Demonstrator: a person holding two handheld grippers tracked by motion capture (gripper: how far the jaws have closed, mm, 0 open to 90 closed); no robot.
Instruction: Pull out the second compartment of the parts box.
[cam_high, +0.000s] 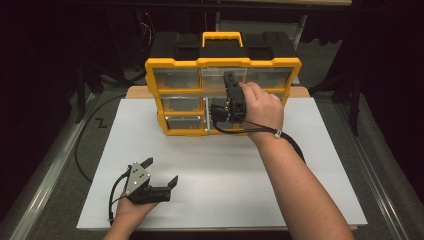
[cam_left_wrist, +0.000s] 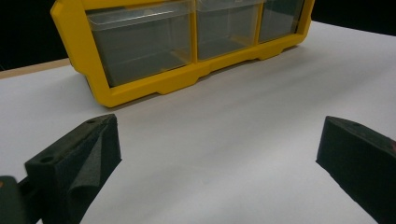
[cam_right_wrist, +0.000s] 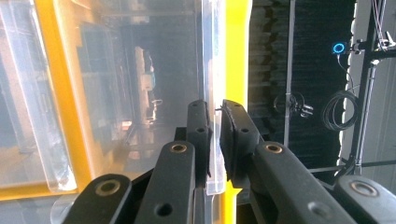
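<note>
At the far side of the counter (cam_high: 300, 165), a yellow organiser case (cam_high: 172, 64) is stood upright, its clear drawers facing the person. The right gripper (cam_high: 231, 80) is held up against the top row, near the middle, with the hand (cam_high: 262, 107) behind it. From the right gripper view, the jaws are seen pressed narrow on the clear front lip of a drawer (cam_right_wrist: 212, 93), one pad (cam_right_wrist: 198, 126) inside the lip and the other outside, beside a yellow frame bar (cam_right_wrist: 236, 46). The drawer appears seated in its slot or barely started; how far out it stands cannot be told.

The left gripper (cam_high: 161, 172) is rested low on the near left part of the counter, well apart from the case, with its jaws spread wide and nothing between them. In the left gripper view, the bottom row of clear drawers (cam_left_wrist: 140, 42) is seen across bare white surface.

The step in hand is judged to be the grasp of a top-row drawer for pulling out. A straight pull toward the person, level with the slot, is called for next, with the grip kept firm on the thin lip. Since the case stands free, it could be dragged or tipped forward, so bracing by the left gripper may be needed.
</note>
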